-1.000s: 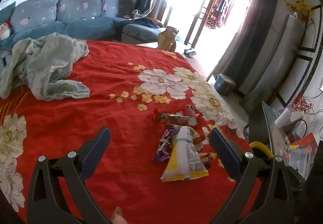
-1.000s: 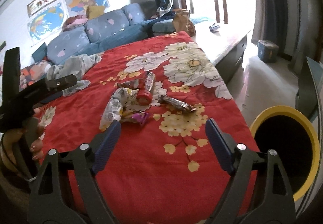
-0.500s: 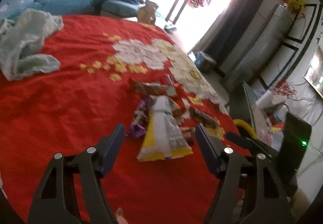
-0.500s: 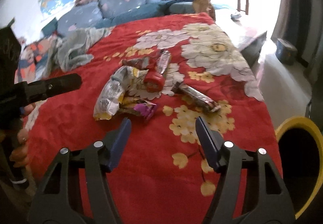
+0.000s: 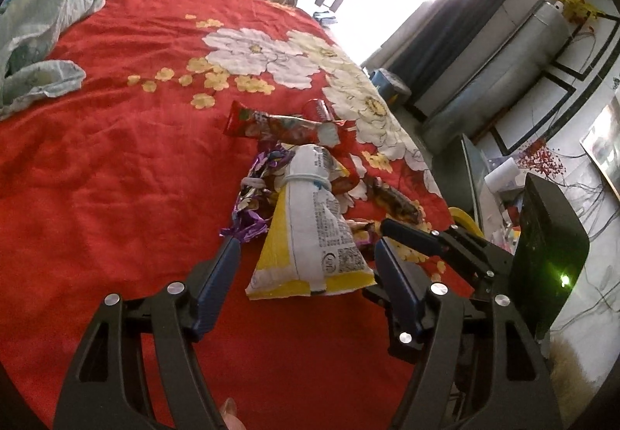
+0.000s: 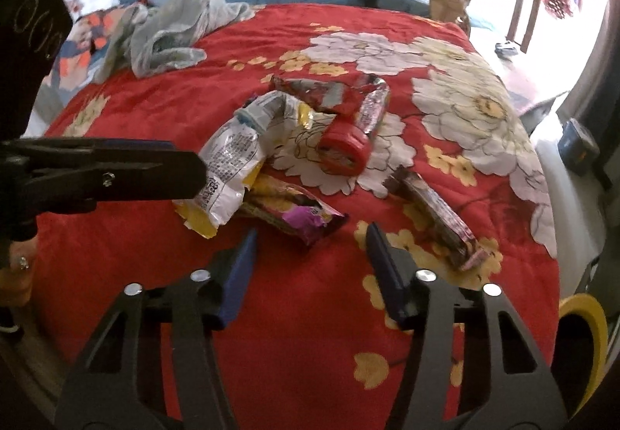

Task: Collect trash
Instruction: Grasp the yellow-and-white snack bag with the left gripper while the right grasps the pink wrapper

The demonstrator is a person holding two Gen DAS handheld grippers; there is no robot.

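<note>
A yellow-rimmed bin (image 6: 585,317) shows at the lower right edge of the right wrist view, beside the bed; only part of its dark mouth is visible, and what lies inside cannot be told. In the left wrist view the same yellow rim (image 5: 463,217) peeks out behind the other tool at right of centre.

The trash lies in one loose cluster in the middle of the red flowered bedspread (image 6: 155,112). About six pieces can be counted in the right wrist view: one white and yellow snack bag (image 6: 228,155), one purple wrapper (image 6: 302,215), one red round lid-like piece (image 6: 343,147), one long dark bar wrapper (image 6: 434,213) and two red wrappers (image 6: 310,91) at the far side; some overlap, so the count is rough. One crumpled grey-green cloth (image 6: 170,31) lies at the upper left.

The left tongs (image 5: 306,255) are spread, straddling the lower end of the snack bag (image 5: 310,236) without pressing it. The right tongs (image 6: 310,240) are closing, with only bare bedspread between them, just short of the purple wrapper.
</note>
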